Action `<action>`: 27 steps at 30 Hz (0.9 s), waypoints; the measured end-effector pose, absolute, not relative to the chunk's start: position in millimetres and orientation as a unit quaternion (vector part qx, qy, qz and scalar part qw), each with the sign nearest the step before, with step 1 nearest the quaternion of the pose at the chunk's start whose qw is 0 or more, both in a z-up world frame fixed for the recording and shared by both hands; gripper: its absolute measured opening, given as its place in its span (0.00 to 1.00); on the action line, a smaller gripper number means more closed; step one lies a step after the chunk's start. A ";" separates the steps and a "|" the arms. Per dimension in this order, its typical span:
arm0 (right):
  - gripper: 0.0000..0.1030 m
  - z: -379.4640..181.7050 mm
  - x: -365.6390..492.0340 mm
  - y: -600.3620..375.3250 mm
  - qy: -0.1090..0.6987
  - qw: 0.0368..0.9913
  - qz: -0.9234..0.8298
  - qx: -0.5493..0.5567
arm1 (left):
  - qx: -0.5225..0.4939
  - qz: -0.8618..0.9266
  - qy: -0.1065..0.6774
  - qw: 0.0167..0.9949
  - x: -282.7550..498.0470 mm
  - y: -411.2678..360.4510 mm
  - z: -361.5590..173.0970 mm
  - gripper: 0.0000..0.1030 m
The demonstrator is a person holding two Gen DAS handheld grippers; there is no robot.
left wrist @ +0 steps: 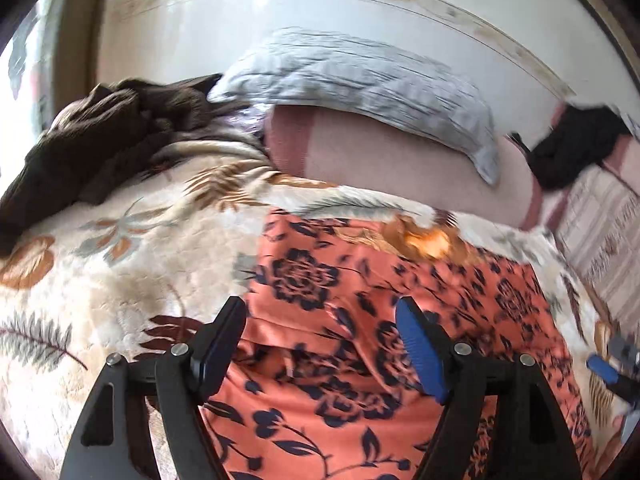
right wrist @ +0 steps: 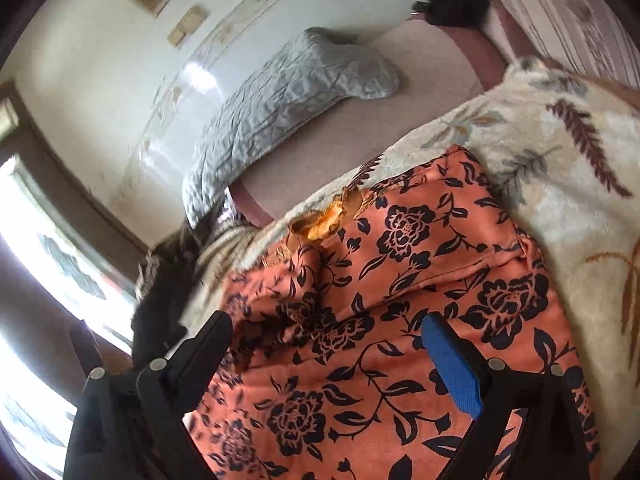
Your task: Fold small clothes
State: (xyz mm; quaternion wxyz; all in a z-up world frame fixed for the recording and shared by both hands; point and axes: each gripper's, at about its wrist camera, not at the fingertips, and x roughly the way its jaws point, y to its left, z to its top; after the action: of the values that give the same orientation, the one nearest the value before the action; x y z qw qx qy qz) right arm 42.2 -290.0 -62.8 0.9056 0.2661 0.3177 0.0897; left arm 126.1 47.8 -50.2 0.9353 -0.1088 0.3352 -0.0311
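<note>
Far left on the cream leaf-print blanket (left wrist: 100, 280), a heap of dark brown clothes (left wrist: 100, 140). Further right, against the wall, a grey quilted pillow (left wrist: 360, 76). Below it, spread flat on the blanket, the orange floral garment (left wrist: 340, 280), with a yellow patch at its far edge. Left gripper (left wrist: 320, 344) over it, jaws spread, nothing between. Right gripper (right wrist: 332, 360) likewise wide apart above the cloth, gripping nothing.

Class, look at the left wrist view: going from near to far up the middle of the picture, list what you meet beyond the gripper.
Orange flowered garment → cream leaf-patterned blanket → pink sheet → grey pillow → white headboard.
</note>
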 end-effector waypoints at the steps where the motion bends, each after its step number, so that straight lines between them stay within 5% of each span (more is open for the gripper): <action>1: 0.94 -55.4 46.3 -267.1 0.324 0.916 0.099 0.215 | -0.136 -0.021 0.352 0.926 137.3 61.9 -58.3 0.75; 6: 0.92 -44.5 76.8 -121.4 0.335 0.919 0.130 -0.161 | -0.213 0.003 0.409 0.887 166.5 101.3 -102.1 0.75; 11: 0.84 -103.3 109.1 -49.2 0.328 0.807 0.116 -0.477 | -0.184 0.009 0.437 0.880 174.3 96.4 -122.4 0.75; 14: 0.41 -113.5 129.0 -40.7 0.324 0.787 0.102 -0.515 | -0.165 0.010 0.441 0.882 174.2 92.0 -123.9 0.74; 18: 0.14 -88.9 153.4 -56.0 0.335 0.843 0.078 -0.414 | -0.147 0.015 0.443 0.884 175.2 89.1 -124.1 0.74; 21: 0.13 -46.0 161.4 -157.0 0.345 0.935 0.006 -0.075 | -0.144 0.016 0.443 0.885 176.4 88.3 -125.5 0.75; 24: 0.23 -101.9 145.9 -273.0 0.385 0.882 -0.038 0.270 | -0.131 0.020 0.442 0.887 174.8 84.6 -125.7 0.75; 27: 0.35 -147.4 130.5 -316.4 0.398 0.824 -0.003 0.405 | -0.125 0.022 0.442 0.888 173.6 83.1 -125.9 0.75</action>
State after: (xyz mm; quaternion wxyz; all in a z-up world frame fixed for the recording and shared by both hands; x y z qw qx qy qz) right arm 130.5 -316.4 -147.4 0.8235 0.4047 0.3975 -0.0028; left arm 173.6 83.1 -125.9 0.8878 -0.1249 0.4424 0.0218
